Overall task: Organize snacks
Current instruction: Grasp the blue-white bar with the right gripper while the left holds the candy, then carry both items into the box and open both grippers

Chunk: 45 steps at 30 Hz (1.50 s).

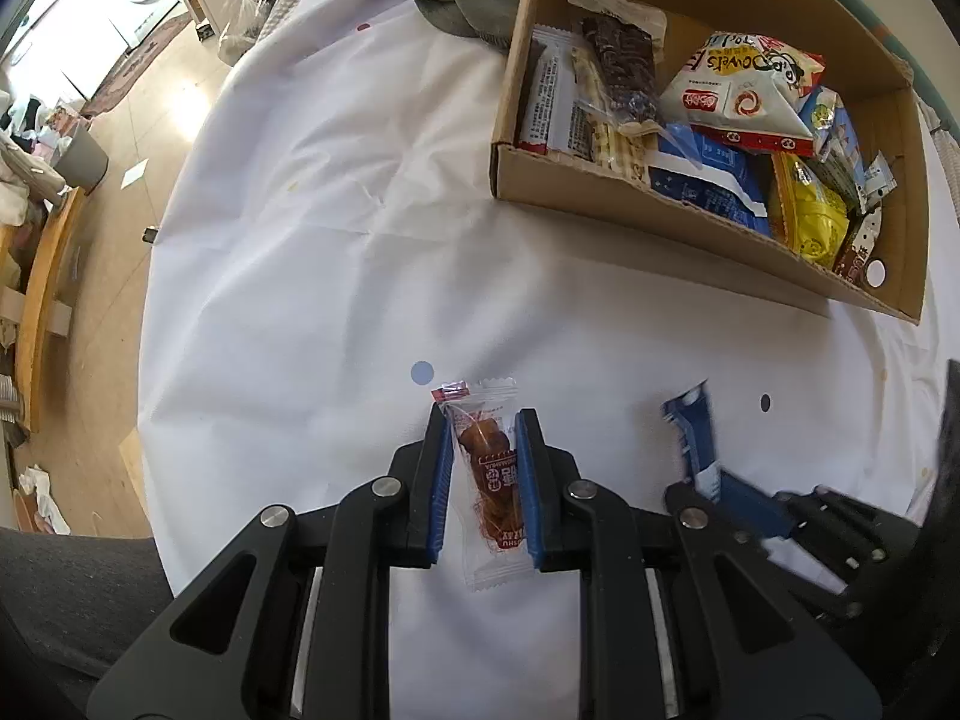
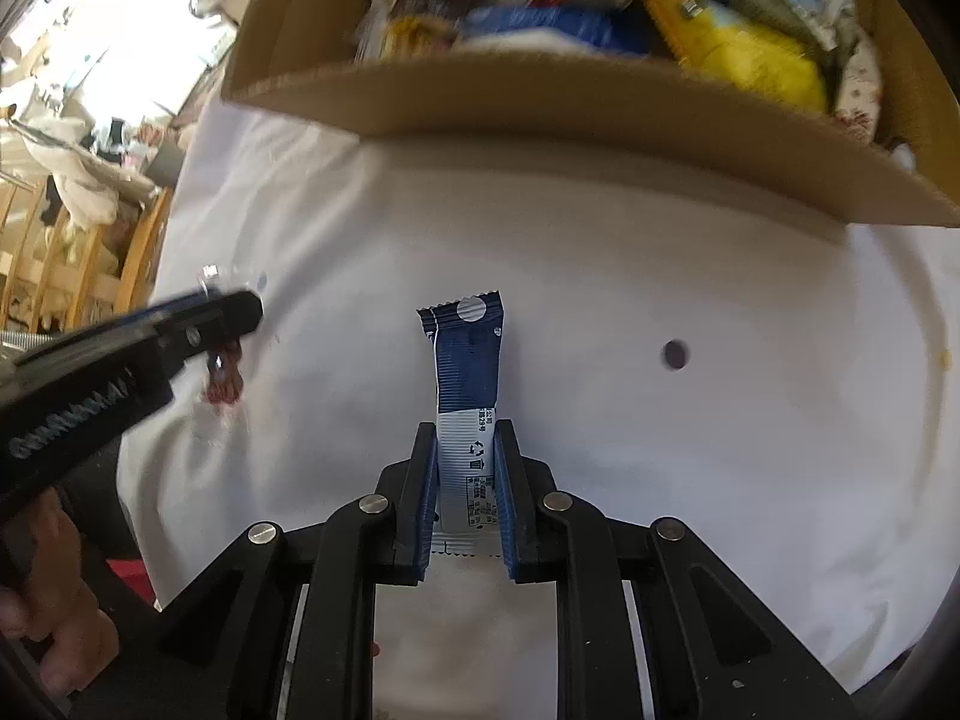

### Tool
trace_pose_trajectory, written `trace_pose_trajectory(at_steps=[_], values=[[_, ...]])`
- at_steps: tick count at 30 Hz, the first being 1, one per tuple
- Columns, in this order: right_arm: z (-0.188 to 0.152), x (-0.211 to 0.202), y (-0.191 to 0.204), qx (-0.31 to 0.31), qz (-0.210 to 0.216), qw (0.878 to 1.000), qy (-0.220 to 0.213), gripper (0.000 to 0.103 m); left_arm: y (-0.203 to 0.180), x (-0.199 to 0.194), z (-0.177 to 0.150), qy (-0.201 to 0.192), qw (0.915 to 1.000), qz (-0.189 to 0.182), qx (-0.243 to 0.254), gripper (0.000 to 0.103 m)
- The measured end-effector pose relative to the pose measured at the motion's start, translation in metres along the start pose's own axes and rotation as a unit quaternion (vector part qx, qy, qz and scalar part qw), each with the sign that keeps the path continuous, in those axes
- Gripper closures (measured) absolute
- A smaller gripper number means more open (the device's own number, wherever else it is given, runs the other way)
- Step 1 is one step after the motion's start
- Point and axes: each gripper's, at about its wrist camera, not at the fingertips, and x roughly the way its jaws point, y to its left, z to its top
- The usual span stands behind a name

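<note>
Clear plastic sachet with a reddish-brown snack inside [image 1: 489, 483]: lower centre of the left wrist view, pinched across its width between the blue pads of the left gripper [image 1: 483, 429]. Jaws nearly together, wrapper bulging slightly between them; crimped ends stick out above and below the pads. It appears lifted off the white cloth-covered worktop [image 1: 336, 228], judging by its shadow, but I cannot be sure.

Dark blue and white stick-shaped sachet [image 2: 468, 396]: centre of the right wrist view, white printed lower half between the pads of the right gripper [image 2: 465, 441], blue upper half projecting toward the top of the frame. Jaws narrowed onto it, both pads touching its long edges. Whether it is clear of the cloth cannot be told.

Open brown cardboard box [image 1: 690, 222]: upper right of the left view, already piled with mixed packets, apart from both sachets.

Risks, as judgement:
- both wrappers are thin, slick film; an edge-on pinch may let them slide or swivel out during the carry to the box
- squeezing harder may crush the contents
- the two grippers sit near each other in the lower frame, so moving together toward the box invites a knock
- the box is heaped on the right; a drop there may slide back over the low front wall
</note>
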Motion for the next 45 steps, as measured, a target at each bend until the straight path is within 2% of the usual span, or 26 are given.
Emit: trace_pose_trajectory(at_steps=[2, 9, 13, 16, 19, 25, 28, 31, 42, 45], values=[[-0.003, -0.012, -0.008, 0.006, 0.014, 1.0, -0.015, 0.085, 0.0, 0.0, -0.001, 0.001, 1.0, 0.0, -0.003, 0.086], [-0.013, -0.035, -0.033, 0.042, 0.025, 0.998, -0.04, 0.085, 0.006, 0.011, -0.002, 0.012, 0.9998, -0.004, -0.015, 0.086], [-0.012, -0.053, -0.043, 0.06, 0.041, 0.995, -0.071, 0.085, 0.008, 0.015, 0.0, 0.009, 0.9997, -0.001, -0.021, 0.086], [-0.008, -0.066, -0.046, 0.064, 0.051, 0.992, -0.097, 0.085, 0.007, 0.01, 0.002, -0.009, 0.9997, 0.002, -0.023, 0.086], [-0.004, -0.081, -0.047, 0.066, 0.064, 0.988, -0.122, 0.085, 0.007, -0.003, 0.005, -0.044, 0.9987, 0.009, -0.024, 0.086], [-0.001, -0.092, -0.041, 0.06, 0.085, 0.985, -0.14, 0.085, 0.01, -0.029, 0.011, -0.11, 0.9933, 0.021, -0.026, 0.086], [0.003, -0.101, -0.033, 0.055, 0.099, 0.981, -0.158, 0.085, 0.011, -0.043, 0.015, -0.135, 0.9903, 0.014, -0.033, 0.086], [0.007, -0.109, -0.032, 0.052, 0.107, 0.977, -0.176, 0.085, 0.009, -0.056, 0.02, -0.153, 0.9876, -0.003, -0.035, 0.086], [0.038, -0.139, -0.06, 0.082, 0.108, 0.961, -0.242, 0.085, -0.023, -0.08, 0.05, -0.187, 0.9819, -0.003, 0.026, 0.086], [0.045, -0.141, -0.068, 0.095, 0.109, 0.958, -0.247, 0.084, -0.031, -0.083, 0.066, -0.195, 0.9801, -0.007, 0.035, 0.086]])
